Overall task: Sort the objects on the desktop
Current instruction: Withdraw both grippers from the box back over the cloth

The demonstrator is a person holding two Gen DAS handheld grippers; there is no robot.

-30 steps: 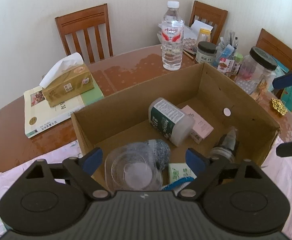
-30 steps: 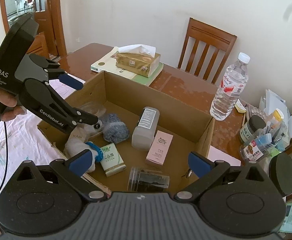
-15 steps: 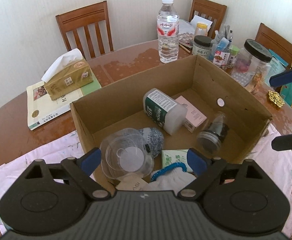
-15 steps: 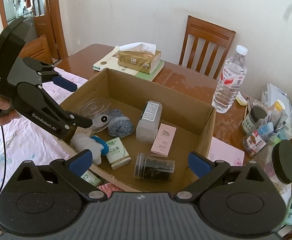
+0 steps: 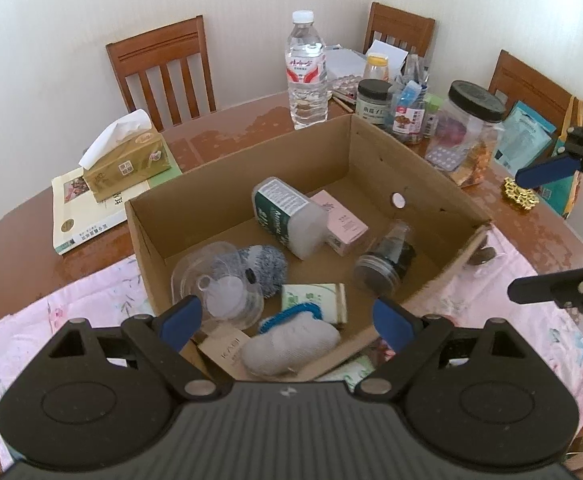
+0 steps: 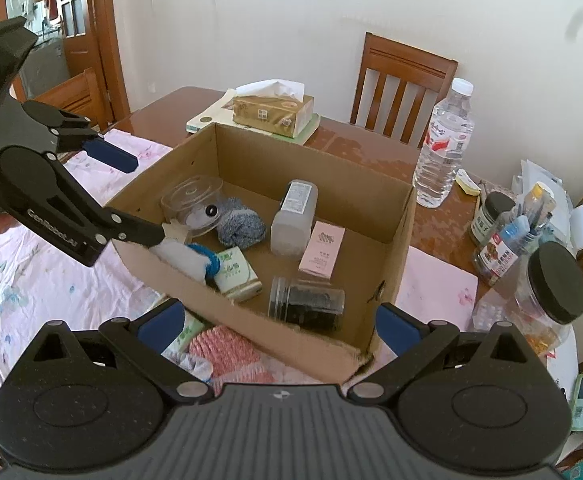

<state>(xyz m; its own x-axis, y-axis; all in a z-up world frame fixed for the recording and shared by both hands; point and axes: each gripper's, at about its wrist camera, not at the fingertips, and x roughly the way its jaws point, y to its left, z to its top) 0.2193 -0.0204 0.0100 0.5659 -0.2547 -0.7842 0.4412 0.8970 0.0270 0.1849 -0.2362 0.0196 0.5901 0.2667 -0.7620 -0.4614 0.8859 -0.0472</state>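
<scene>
One cardboard box (image 5: pixel 247 168) sits ahead of both tools. Inside it are nine things: one clear round container (image 5: pixel 207 276), one grey knitted bundle (image 5: pixel 265 266), one white bottle lying down (image 5: pixel 287 216), one pink carton (image 5: pixel 343 222), one dark jar on its side (image 5: pixel 387 266), one green tissue pack (image 5: pixel 315 300), one white sock with a blue cuff (image 5: pixel 291 346), and one small paper tag (image 5: pixel 225 346). Beyond the box stand one water bottle (image 5: pixel 306 70), one tissue box (image 5: pixel 125 160) on one book (image 5: pixel 75 216), and three wooden chairs. Right of the box are two black-lidded jars: one large (image 5: pixel 467 128), one small (image 5: pixel 373 100).
</scene>
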